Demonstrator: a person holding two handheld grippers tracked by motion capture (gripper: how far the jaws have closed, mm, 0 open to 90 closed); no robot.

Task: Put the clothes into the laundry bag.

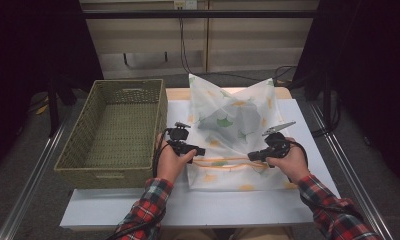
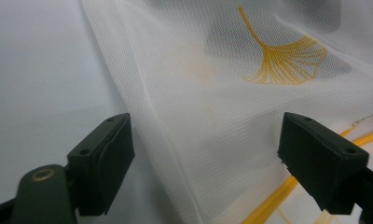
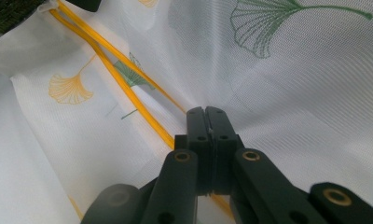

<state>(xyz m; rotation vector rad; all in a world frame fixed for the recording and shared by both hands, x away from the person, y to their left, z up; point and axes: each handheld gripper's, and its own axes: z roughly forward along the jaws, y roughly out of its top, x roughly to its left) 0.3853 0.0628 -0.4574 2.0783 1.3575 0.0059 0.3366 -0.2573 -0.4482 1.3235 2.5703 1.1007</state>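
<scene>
On the white table (image 1: 198, 210), mesh bag (image 1: 235, 125) lies at 3 o'clock of the basket (image 1: 113, 130). Right gripper (image 1: 252, 156) pinches its fabric shut; left gripper (image 1: 202, 150) gapes, fabric between jaws, unpressed. Close squarely on the edge before lifting.

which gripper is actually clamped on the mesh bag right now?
The right gripper: its fingers are pressed together on the white mesh bag next to the yellow zipper. The left gripper has its fingers apart, the bag's edge lying between them ungripped.

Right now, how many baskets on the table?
1: the woven basket sits at the table's left edge, beside the mesh laundry bag, next to the left gripper.
</scene>
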